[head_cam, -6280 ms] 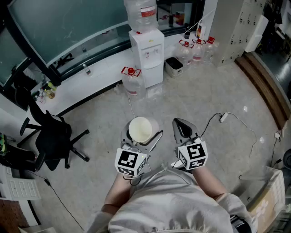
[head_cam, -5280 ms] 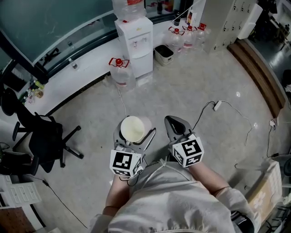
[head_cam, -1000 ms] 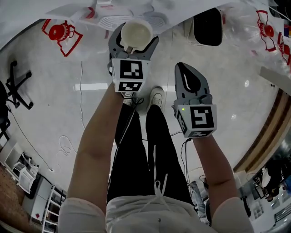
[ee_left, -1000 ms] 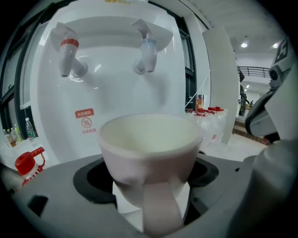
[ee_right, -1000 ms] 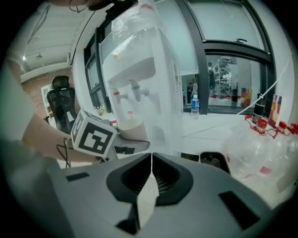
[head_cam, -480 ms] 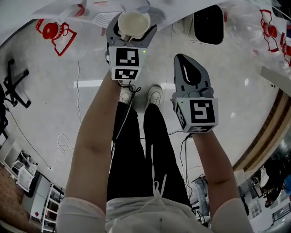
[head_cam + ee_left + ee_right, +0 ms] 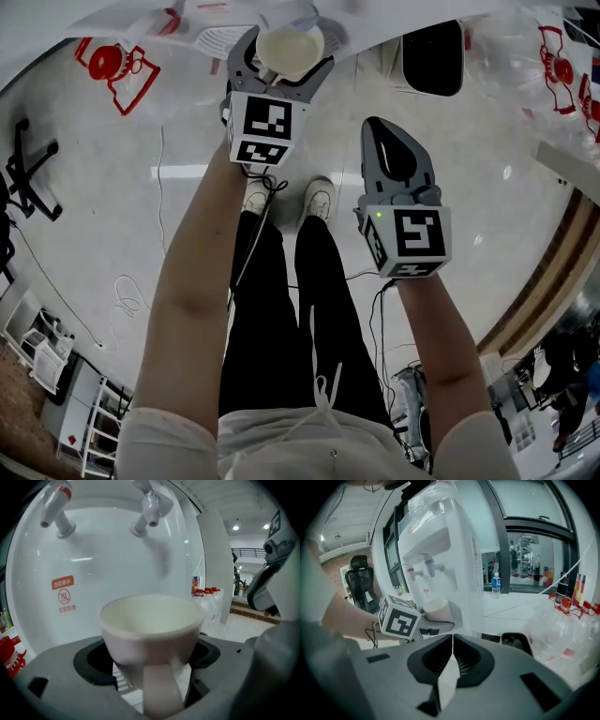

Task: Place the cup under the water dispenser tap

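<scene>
You're in a pale grey top (image 7: 323, 442), black trousers (image 7: 281, 309), white shoes (image 7: 320, 198); left gripper (image 7: 284, 54) and right gripper (image 7: 383, 133) grey, with black-white marker cubes (image 7: 262, 128).

My head camera looks steeply down from above. My left camera faces the dispenser taps (image 7: 149, 506) close up, at twelve o'clock. My right camera, farther back, shares them at eleven.

You stand on a pale, shiny floor (image 7: 103, 216), where a bright strip of light (image 7: 187, 172) is reflected and a thin cable (image 7: 161, 150) lies. In the right gripper view a black office chair (image 7: 361, 569) stands before a wall (image 7: 335, 566) that looks brownish, maybe brick. Large windows (image 7: 525, 503) have dark frames. Round ceiling lamps (image 7: 236, 527) shine beyond a white pillar (image 7: 213, 569).
</scene>
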Demonstrator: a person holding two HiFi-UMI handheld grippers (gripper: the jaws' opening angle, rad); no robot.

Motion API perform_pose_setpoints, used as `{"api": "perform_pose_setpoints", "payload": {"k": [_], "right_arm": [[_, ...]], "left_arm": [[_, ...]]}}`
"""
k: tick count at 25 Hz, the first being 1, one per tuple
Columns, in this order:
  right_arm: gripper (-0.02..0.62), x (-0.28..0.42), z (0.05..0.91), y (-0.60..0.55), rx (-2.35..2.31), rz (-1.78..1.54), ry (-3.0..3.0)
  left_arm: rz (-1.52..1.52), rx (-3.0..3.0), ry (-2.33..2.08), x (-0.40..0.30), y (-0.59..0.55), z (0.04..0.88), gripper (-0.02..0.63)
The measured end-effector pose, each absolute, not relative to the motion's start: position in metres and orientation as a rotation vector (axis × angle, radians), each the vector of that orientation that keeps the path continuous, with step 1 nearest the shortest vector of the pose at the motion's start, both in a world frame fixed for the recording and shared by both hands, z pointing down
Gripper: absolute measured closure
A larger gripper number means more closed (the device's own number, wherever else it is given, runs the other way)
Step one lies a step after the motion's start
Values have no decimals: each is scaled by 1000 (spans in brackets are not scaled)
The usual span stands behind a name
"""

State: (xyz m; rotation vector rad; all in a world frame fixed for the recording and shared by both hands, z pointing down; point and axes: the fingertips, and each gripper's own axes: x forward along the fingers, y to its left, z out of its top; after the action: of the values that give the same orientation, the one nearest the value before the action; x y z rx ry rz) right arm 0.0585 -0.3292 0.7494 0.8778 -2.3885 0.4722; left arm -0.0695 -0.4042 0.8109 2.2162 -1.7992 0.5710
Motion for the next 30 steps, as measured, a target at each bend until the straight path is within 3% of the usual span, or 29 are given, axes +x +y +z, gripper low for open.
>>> {"api": "perform_pose_setpoints", "payload": {"k": [7,14,26,28,30], "right_arm": [[566,58,748,-327,886,485,-2386],[566,66,747,-324,908,511,-2379],[566,56,713,-305,927,530,-2414],[566,52,701,-300,925,530,-2423],[566,48,689,-297,925,526,-2435]], "left_arm": [[556,2153,-1841,-73,-402,813,149],[470,2204,-1896,-68,-400,780,112],[323,2096,-1918,-65,-334,714,117],[302,2060,-1920,-67,-319,703,170],[289,2022,-1970,-72,-306,687,357]]}}
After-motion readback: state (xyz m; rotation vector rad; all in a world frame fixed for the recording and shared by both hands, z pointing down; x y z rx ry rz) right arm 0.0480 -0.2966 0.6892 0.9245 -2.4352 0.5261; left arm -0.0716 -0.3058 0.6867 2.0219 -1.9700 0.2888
